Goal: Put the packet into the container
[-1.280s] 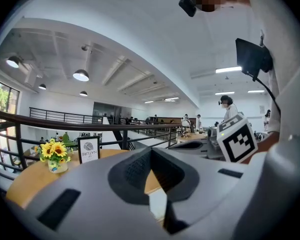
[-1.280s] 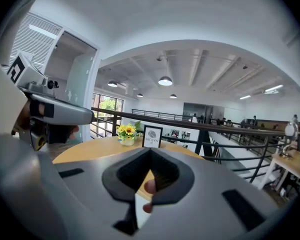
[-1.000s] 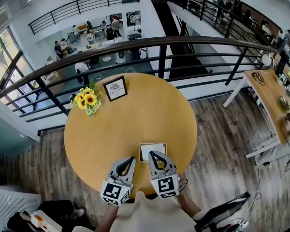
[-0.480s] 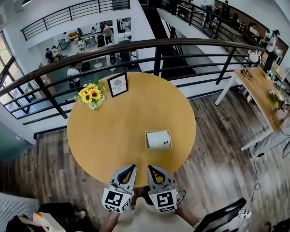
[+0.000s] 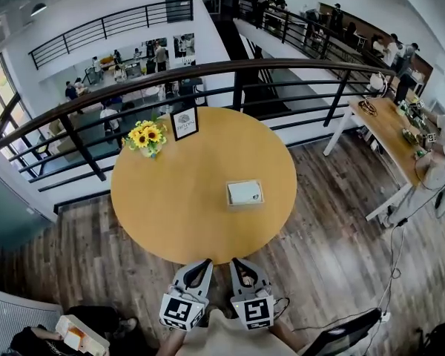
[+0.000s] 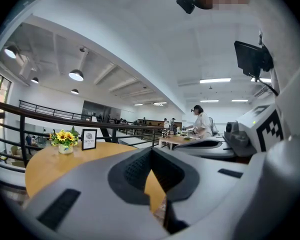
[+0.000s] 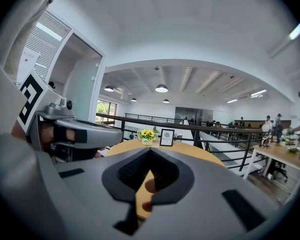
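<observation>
Round table, packet lying in container at 3 o'clock of table's centre, flowers at 11, frame at 12, left gripper and right gripper side by side past the 6 o'clock edge, both with jaws together, empty

Round wooden table mid-frame. Container right of its centre, white packet lying inside. Sunflowers and framed sign at upper-left rim. Left gripper and right gripper bottom centre, off the table, jaws together.
</observation>
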Available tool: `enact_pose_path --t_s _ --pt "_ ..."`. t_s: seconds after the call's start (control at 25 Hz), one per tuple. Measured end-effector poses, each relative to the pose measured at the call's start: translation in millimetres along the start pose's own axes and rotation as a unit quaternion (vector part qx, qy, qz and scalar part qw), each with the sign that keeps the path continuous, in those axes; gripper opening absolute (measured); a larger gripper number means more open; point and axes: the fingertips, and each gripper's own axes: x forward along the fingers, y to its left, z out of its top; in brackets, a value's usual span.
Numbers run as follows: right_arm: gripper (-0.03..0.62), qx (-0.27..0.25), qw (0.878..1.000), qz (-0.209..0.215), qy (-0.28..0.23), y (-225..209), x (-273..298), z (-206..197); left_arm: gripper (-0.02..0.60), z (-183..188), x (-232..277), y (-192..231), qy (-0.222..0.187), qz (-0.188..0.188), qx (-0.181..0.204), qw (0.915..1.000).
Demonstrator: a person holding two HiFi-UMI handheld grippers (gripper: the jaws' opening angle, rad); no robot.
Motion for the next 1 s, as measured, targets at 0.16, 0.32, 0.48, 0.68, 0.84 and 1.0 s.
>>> enact_pose_path --t_s 0.16,0.32,0.48,0.68,0.84,1.0 --pt "0.005 0.0 1.0 -0.004 -0.005 0.4 -14.2 -0.4 0.005 0.6 -9.3 -11.6 -0.004 0.002 0.001 1.0" --pt "0.005 0.0 1.0 -0.001 -0.007 -1.4 -21.6 -0.8 0.005 -0.5 -13.3 -21.6 -0.003 0.008 0.001 1.0" --pt "0.005 -0.027 1.0 0.009 -0.007 -7.8 -27.6 3.0 0.005 1.2 -11.3 -32.7 -0.002 0.013 -0.002 0.9999" --pt "0.003 -0.011 1.0 0.003 -0.014 -24.2 -32.4 5.5 0.005 3.7 1.0 -46.7 -0.002 0.009 -0.002 1.0" --pt "0.003 -0.015 1.0 -0.002 -0.022 -38.2 -32.6 11.3 0.005 9.4 10.8 -56.5 -0.009 0.002 0.004 0.9999" --pt "0.005 -0.016 0.999 -0.002 -0.028 -41.4 -26.9 16.1 0.005 10.9 15.4 -56.8 -0.01 0.001 0.008 0.9999"
